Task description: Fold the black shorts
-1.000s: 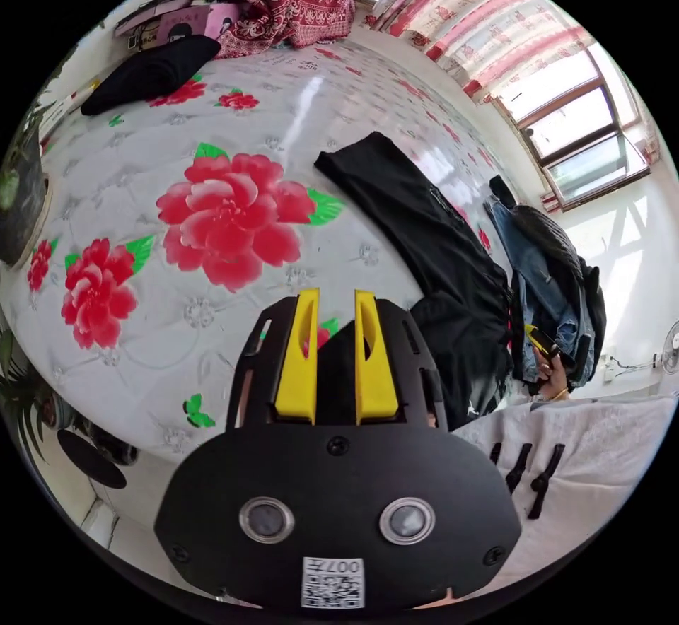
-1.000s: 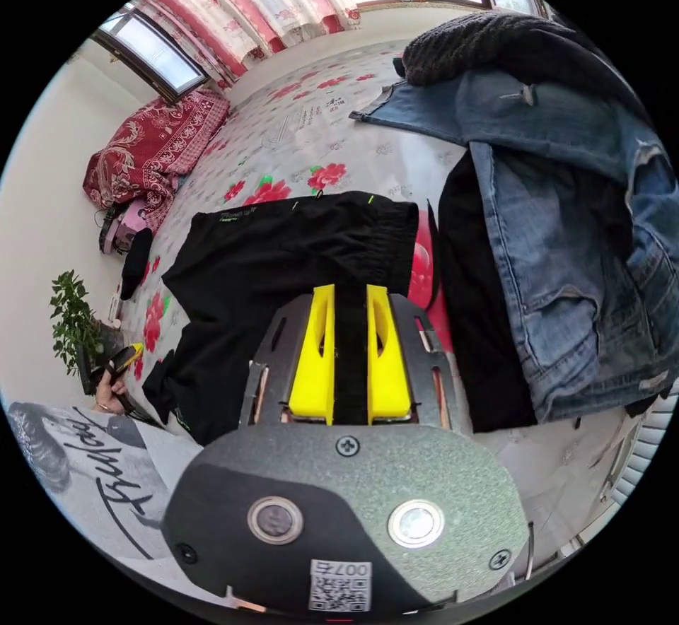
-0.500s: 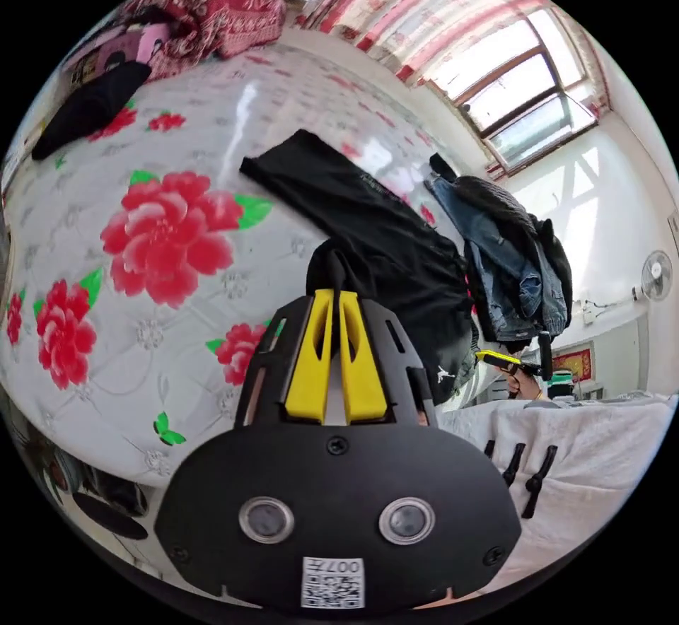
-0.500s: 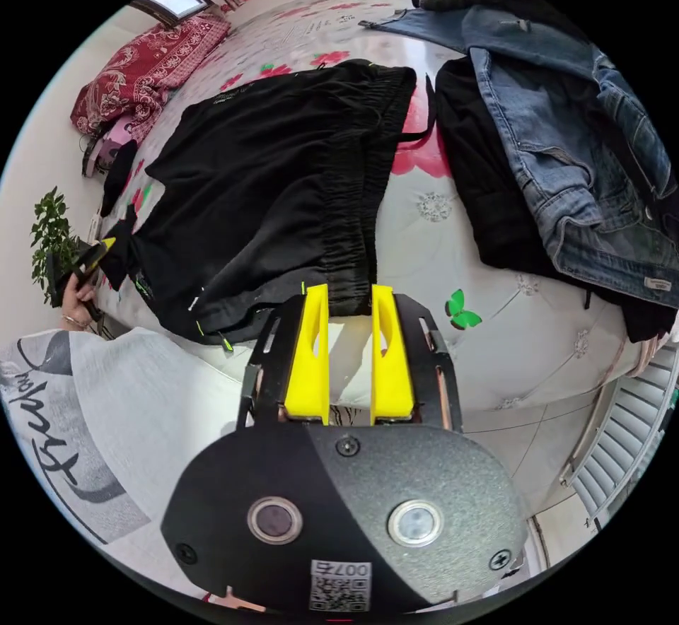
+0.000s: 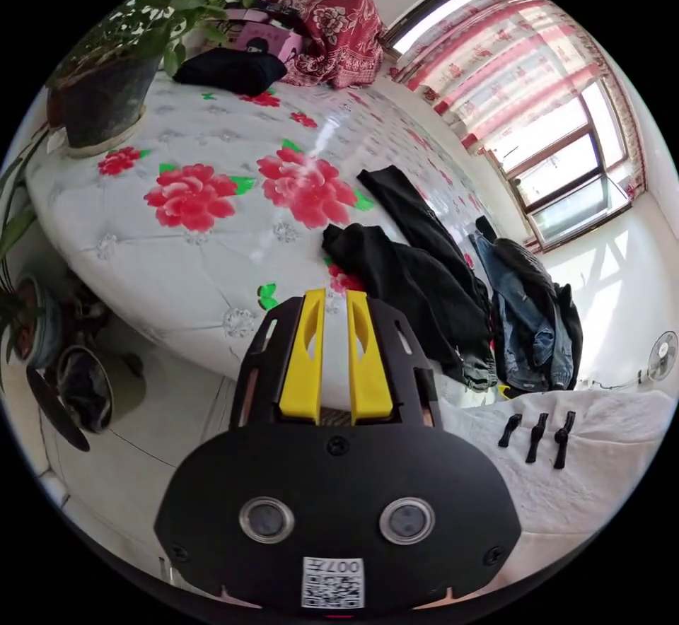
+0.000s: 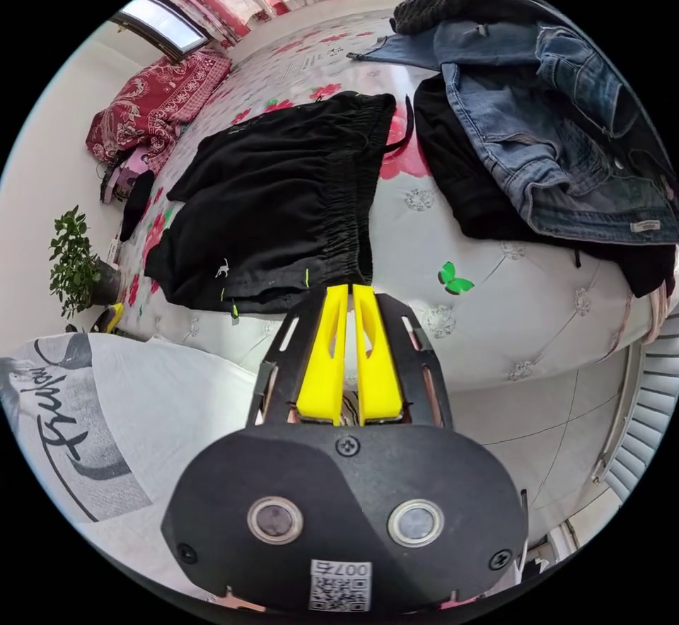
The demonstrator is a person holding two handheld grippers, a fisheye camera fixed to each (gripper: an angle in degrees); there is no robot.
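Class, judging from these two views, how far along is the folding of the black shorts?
Done: the black shorts lie doubled over on the bed. In hand: nothing; the left gripper is open and the right gripper nearly shut, both off the cloth. Left: probably another fold.

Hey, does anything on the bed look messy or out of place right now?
Yes. The black shorts lie unevenly folded, with one leg end bunched up. Beside them, a denim jacket sits crumpled on dark clothes at the bed's edge.

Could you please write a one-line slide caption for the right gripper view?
Right gripper hovers at the bed edge by the waistband of the black shorts, which lie flat beside a denim jacket.
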